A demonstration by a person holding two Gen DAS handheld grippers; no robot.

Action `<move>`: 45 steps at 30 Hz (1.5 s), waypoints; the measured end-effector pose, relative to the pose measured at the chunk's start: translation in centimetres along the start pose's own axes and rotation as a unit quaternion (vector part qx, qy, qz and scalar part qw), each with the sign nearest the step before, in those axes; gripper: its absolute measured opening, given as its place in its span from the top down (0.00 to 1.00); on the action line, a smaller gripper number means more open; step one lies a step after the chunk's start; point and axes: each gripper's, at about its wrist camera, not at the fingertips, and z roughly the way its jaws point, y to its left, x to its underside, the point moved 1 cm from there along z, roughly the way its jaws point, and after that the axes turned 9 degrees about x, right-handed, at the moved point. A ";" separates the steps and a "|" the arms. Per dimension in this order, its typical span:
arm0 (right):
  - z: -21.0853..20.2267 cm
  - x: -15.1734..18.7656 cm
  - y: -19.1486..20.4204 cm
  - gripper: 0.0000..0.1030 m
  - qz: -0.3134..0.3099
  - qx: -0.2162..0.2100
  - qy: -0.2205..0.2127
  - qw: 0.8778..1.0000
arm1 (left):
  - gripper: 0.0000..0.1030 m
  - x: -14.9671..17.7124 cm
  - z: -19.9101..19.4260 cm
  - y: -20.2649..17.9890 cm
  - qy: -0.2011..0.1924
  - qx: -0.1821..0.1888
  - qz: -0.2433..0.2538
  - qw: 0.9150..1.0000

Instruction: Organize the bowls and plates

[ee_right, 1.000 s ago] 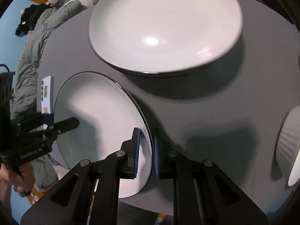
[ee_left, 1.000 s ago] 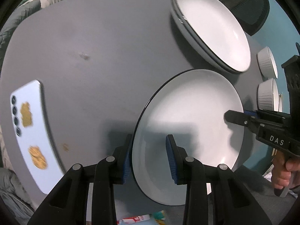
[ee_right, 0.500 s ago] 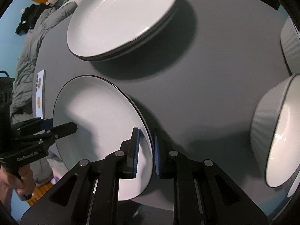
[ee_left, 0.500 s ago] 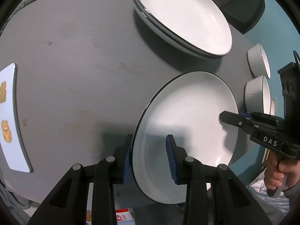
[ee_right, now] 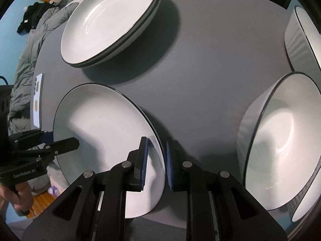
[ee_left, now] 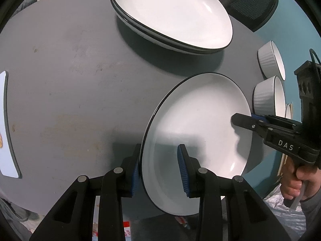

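A white plate with a black rim (ee_left: 200, 120) is held above the grey table (ee_left: 70, 90) by both grippers at opposite edges. My left gripper (ee_left: 159, 168) is shut on its near rim. My right gripper (ee_right: 156, 160) is shut on the opposite rim (ee_right: 100, 130) and also shows at the right of the left wrist view (ee_left: 242, 119). A stack of matching white plates (ee_left: 170, 14) lies at the far side of the table; it also shows in the right wrist view (ee_right: 108, 22). Two ribbed white bowls (ee_left: 268, 96) stand on the right.
A white phone (ee_left: 6, 124) lies at the table's left edge. In the right wrist view a large bowl (ee_right: 280, 140) and another bowl (ee_right: 301, 40) are close on the right. A black mesh chair (ee_left: 254, 4) stands behind the table.
Both grippers have carried the plate across the table toward the stack, which now looks nearer and larger. The phone has slid toward the left edge of the view. Both grips are unchanged.
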 end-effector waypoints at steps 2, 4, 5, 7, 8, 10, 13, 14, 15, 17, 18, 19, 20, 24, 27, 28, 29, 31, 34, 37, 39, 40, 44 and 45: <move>-0.1 0.1 -0.2 0.84 0.008 -0.004 -0.001 1.000 | 0.69 0.1 0.0 0.3 0.002 0.002 -0.003 1.000; 0.0 0.4 -0.1 0.84 0.021 -0.007 0.001 1.000 | 0.70 0.3 -0.1 0.8 0.005 -0.004 -0.004 1.000; 0.2 0.7 -0.3 0.84 0.031 -0.013 0.004 0.999 | 0.72 0.0 0.7 0.0 0.005 -0.004 -0.002 1.000; 0.3 1.5 -0.5 0.84 0.043 -0.019 0.006 0.999 | 0.73 0.2 0.5 0.2 0.006 0.002 0.000 1.000; 0.4 1.8 -0.6 0.84 0.046 -0.020 0.008 0.999 | 0.73 0.3 0.4 0.3 0.007 0.005 0.002 1.000; 0.4 2.7 -0.5 0.84 0.051 -0.021 0.009 0.998 | 0.73 0.5 0.2 0.2 0.006 0.007 0.008 1.000; 0.3 3.7 -0.6 0.84 0.060 -0.028 0.010 0.998 | 0.73 0.6 0.5 0.2 0.009 0.008 0.009 1.000; 0.3 4.0 -0.7 0.84 0.064 -0.030 0.010 0.997 | 0.73 0.5 0.9 0.0 0.010 0.009 0.008 1.000; 0.3 4.2 -0.8 0.84 0.069 -0.032 0.009 0.997 | 0.74 0.4 1.0 0.0 0.011 0.008 0.007 1.000; 0.3 4.4 -1.2 0.84 0.081 -0.038 0.007 0.996 | 0.76 0.3 1.3 0.0 0.013 0.008 0.006 1.000; 0.3 4.4 -1.4 0.84 0.086 -0.039 0.006 0.996 | 0.76 0.2 1.6 -0.3 0.014 0.009 0.005 1.000; 0.3 4.4 -1.6 0.84 0.090 -0.042 0.005 0.995 | 0.77 0.1 1.7 -0.3 0.015 0.009 0.005 1.000; 0.2 4.2 -1.8 0.84 0.093 -0.044 0.004 0.995 | 0.78 0.1 1.8 -0.3 0.016 0.008 0.005 1.000; -0.2 4.1 -2.6 0.84 0.095 -0.046 -0.003 0.994 | 0.79 -0.2 2.0 -0.3 0.019 0.007 0.007 1.000; -0.2 3.8 -2.6 0.84 0.090 -0.048 -0.002 0.995 | 0.83 -0.4 2.0 -0.2 0.020 0.008 0.004 1.000; -0.2 3.8 -2.4 0.84 0.088 -0.048 -0.001 0.995 | 0.84 -0.4 2.0 -0.1 0.019 0.009 0.005 1.000; -0.1 3.7 -2.3 0.85 0.083 -0.041 -0.002 0.996 | 0.85 -0.4 1.9 0.0 0.018 0.009 0.004 1.000; -0.2 3.7 -2.0 0.85 0.079 -0.037 -0.002 0.996 | 0.85 -0.4 1.8 0.0 0.020 0.008 0.005 1.000; -0.3 3.8 -1.9 0.85 0.077 -0.035 -0.003 0.996 | 0.85 -0.3 1.8 -0.3 0.023 -0.005 0.016 1.000; -0.4 3.6 -1.6 0.86 0.073 -0.036 -0.001 0.997 | 0.84 -0.1 1.6 0.0 0.023 -0.009 0.015 1.000; -0.7 3.6 -1.4 0.87 0.067 -0.039 -0.004 0.997 | 0.84 0.0 1.3 0.4 0.022 -0.004 0.006 1.000; -1.0 3.5 -1.3 0.87 0.066 -0.040 -0.005 0.997 | 0.84 0.0 1.0 0.6 0.020 -0.001 0.002 1.000; -1.9 3.0 -0.5 0.88 0.058 -0.044 -0.010 0.997 | 0.84 -0.1 -0.4 0.8 0.012 -0.001 0.001 1.000; -2.2 2.9 -0.4 0.88 0.056 -0.044 -0.012 0.997 | 0.84 -0.1 -0.8 0.5 0.007 -0.002 0.003 1.000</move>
